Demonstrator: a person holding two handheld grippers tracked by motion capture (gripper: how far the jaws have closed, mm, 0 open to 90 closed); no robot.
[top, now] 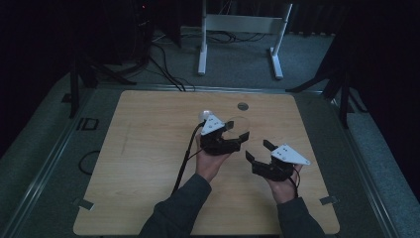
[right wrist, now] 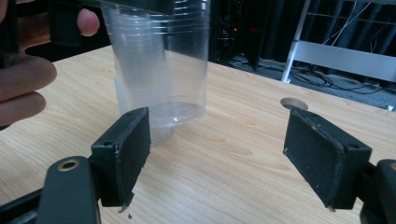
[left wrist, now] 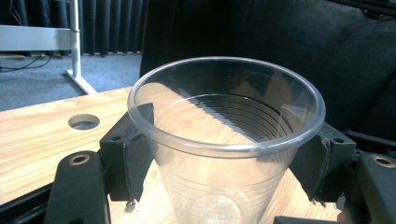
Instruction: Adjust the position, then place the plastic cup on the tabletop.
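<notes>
A clear plastic cup [left wrist: 224, 154] stands upright between the two black pads of my left gripper [left wrist: 229, 161], which is shut on it just under the rim. In the high view that gripper [top: 238, 130] sits at the middle of the wooden table [top: 148, 148] with the faint cup [top: 241, 119] at its far side. My right gripper [top: 258, 150] is close by to the right, open, nothing between its fingers. From the right gripper [right wrist: 217, 154] the cup [right wrist: 163, 65] appears ahead to the left, and a second clear cup base [right wrist: 159, 135] shows just beneath it.
A round hole [top: 242, 106] is cut in the table beyond the cup. A black cable [top: 183, 163] trails from the left gripper toward the near edge. A white metal frame [top: 237, 25] stands on the floor behind the table. Dark stands flank both sides.
</notes>
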